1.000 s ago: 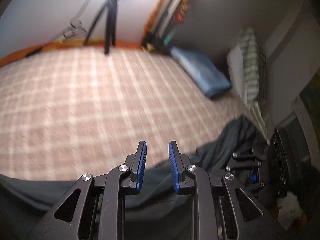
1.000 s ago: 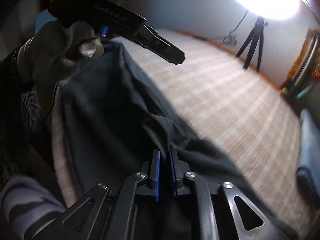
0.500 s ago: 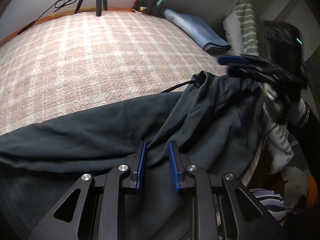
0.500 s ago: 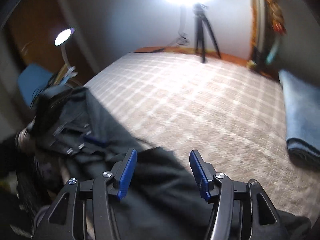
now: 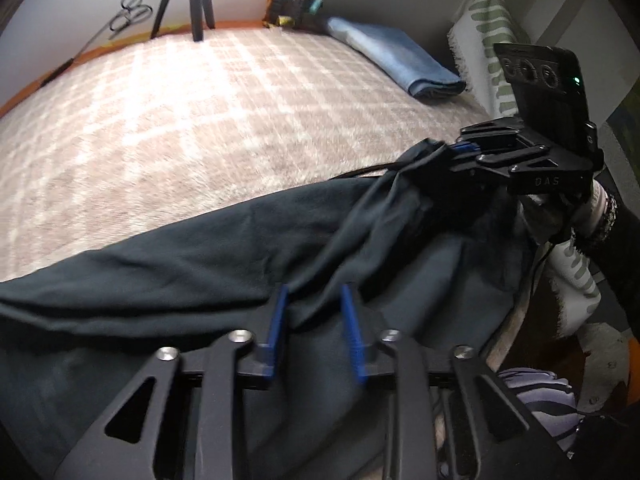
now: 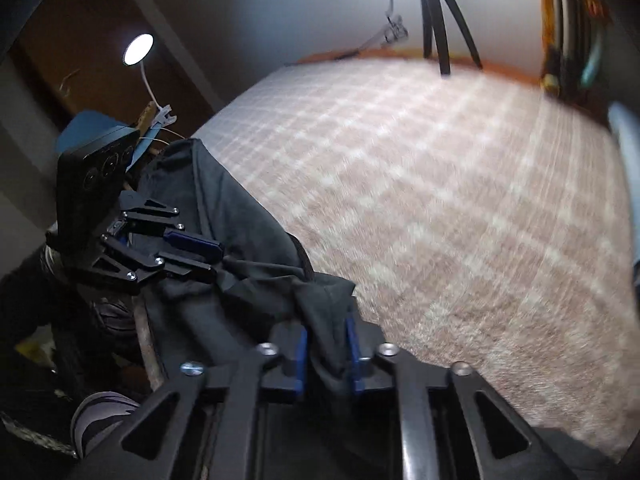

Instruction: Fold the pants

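Along the bed's [image 5: 168, 128] near edge, right tool [image 6: 325, 350] now closes, pinching pants [image 5: 200, 280]; left tool [image 5: 314, 328] opens around a fold.

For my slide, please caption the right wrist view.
Right gripper closing on bunched dark fabric pants over checked beige blanket.

One pants [image 5: 208, 280], two grippers [image 5: 314, 328]

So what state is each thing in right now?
Pants: dark, bunched, unfolded, lying along the near edge of the bed.
Right gripper: jaws closing on a bunch of pants.
Left gripper: jaws opening, pants fabric between them.
Blue cloth: folded, far side.
Lamp: lit.
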The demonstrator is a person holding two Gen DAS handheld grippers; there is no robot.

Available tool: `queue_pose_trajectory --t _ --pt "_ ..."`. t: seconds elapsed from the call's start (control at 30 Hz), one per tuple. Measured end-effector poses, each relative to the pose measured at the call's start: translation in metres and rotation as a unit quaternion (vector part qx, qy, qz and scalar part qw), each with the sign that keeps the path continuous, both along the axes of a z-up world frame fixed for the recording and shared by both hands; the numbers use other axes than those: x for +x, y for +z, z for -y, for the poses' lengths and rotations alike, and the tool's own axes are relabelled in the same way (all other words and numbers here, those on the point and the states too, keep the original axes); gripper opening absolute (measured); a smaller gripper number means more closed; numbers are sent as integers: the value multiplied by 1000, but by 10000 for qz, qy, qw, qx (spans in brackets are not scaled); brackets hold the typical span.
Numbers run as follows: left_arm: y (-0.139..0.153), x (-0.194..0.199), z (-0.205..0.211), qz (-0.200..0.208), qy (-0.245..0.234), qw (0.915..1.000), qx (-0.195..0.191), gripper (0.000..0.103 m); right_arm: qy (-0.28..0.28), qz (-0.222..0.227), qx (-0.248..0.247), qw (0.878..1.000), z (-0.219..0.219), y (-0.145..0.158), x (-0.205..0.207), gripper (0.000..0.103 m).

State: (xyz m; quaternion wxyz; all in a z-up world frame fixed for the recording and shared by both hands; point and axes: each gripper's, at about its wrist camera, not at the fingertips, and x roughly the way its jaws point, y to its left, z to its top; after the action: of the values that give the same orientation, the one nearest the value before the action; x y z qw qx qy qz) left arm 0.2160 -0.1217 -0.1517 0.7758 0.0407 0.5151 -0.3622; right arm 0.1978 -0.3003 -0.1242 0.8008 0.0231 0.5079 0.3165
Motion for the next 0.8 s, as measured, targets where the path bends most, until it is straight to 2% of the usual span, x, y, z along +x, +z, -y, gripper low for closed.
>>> queue_pose_trajectory --t 0.13,0.2,0.33,0.43,0.6,0.7,0.77,0.8 --pt "25 -6 -13 233 58 9994 -258 33 -300 647 -185 9973 11 31 6 4" --pt "27 -4 -18 251 105 9991 -323 33 -465 900 -501 9936 15 36 18 3" --pt "4 8 -19 -30 303 9995 -26 33 -578 949 -926 9895 12 22 53 3" --pt "-9 11 -21 -93 368 9991 194 33 -505 927 -1323 9856 7 4 69 3" --pt "-10 13 -28 -107 437 9988 169 33 -656 823 -1664 9804 9 -27 91 6" --pt "-10 11 -29 -101 457 9988 169 33 -843 826 -2001 9727 13 -37 99 6" --pt "-9 11 -30 -75 492 9986 190 33 -997 765 -1944 9728 17 -37 102 7" --pt "-8 10 -32 -52 522 9984 197 33 -1058 785 -1906 9728 18 -34 101 13"
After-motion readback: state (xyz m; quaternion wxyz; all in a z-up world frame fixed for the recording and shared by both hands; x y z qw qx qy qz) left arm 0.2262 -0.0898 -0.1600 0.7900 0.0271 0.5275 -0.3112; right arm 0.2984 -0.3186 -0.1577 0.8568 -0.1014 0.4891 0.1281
